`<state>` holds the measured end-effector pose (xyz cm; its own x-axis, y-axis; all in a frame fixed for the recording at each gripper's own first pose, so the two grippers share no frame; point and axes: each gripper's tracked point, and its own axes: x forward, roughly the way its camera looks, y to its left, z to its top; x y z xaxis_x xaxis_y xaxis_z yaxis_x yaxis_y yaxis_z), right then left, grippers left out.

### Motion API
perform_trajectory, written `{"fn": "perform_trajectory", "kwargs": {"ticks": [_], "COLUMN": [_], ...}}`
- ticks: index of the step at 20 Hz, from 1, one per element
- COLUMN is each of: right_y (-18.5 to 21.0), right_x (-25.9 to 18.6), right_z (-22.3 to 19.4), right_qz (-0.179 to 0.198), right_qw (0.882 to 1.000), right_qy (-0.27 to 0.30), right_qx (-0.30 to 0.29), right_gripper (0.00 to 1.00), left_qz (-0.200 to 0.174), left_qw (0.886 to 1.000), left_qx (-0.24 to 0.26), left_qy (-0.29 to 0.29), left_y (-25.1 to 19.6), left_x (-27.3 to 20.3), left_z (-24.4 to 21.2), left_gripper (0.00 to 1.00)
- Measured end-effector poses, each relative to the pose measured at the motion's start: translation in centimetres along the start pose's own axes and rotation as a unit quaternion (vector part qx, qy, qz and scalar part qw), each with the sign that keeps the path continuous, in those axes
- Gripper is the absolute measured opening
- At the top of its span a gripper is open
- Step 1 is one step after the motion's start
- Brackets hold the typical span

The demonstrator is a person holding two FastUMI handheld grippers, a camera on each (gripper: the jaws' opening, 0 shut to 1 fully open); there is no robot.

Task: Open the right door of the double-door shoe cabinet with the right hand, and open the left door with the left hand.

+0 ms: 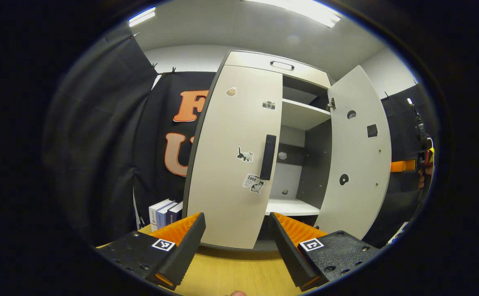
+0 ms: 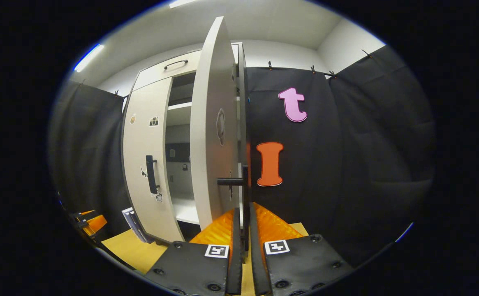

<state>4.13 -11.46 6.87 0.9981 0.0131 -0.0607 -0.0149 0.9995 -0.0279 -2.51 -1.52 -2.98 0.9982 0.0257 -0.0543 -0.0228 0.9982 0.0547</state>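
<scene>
Left tool [image 1: 237, 242] open, facing closed left door [image 1: 233, 156]; right door [image 1: 356, 156] swung open

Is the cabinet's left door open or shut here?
Shut: the left door lies flush against the cabinet front, while the right door is swung out.

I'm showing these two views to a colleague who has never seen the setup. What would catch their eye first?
Probably the pale shoe cabinet standing on a wooden table, its right door swung wide so the shelves inside show. The left door, dotted with stickers, is shut, and the left gripper is open in front of it. In the right gripper view, the right gripper is closed on the right door's handle.
</scene>
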Motion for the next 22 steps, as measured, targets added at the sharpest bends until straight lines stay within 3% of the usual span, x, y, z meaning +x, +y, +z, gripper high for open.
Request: {"fn": "perform_trajectory", "kwargs": {"ticks": [5, 11, 16, 18, 19, 22], "right_y": [0.2, 0.0, 1.6, 1.2, 0.9, 0.8], "right_x": [-2.3, -6.5, -9.1, -9.8, -10.2, -10.5], "right_z": [-0.1, -1.7, -3.6, -4.0, -4.0, -3.8], "right_qz": [-0.030, -0.074, -0.057, -0.063, -0.069, -0.069], "right_qw": [0.999, 0.997, 0.998, 0.998, 0.998, 0.998], "right_qy": [-0.008, 0.005, 0.013, 0.012, 0.010, 0.003], "right_qx": [0.014, -0.038, 0.003, 0.000, -0.001, 0.007], "right_gripper": [0.18, 0.18, 0.19, 0.44, 0.43, 0.80], "left_qz": [0.002, -0.010, -0.045, -0.054, -0.063, -0.080], "left_qw": [1.000, 0.999, 0.998, 0.997, 0.997, 0.995], "left_qx": [0.004, 0.031, 0.046, 0.049, 0.050, 0.062], "left_qy": [-0.003, -0.007, -0.003, -0.004, -0.005, -0.013], "left_y": [0.0, -1.3, -4.0, -5.1, -6.0, -7.8], "left_x": [1.0, 5.0, 9.6, 11.5, 12.2, 14.8], "left_z": [1.2, 4.3, 6.9, 7.8, 8.1, 9.1], "left_gripper": [0.94, 0.94, 0.95, 0.95, 0.95, 0.95]}}
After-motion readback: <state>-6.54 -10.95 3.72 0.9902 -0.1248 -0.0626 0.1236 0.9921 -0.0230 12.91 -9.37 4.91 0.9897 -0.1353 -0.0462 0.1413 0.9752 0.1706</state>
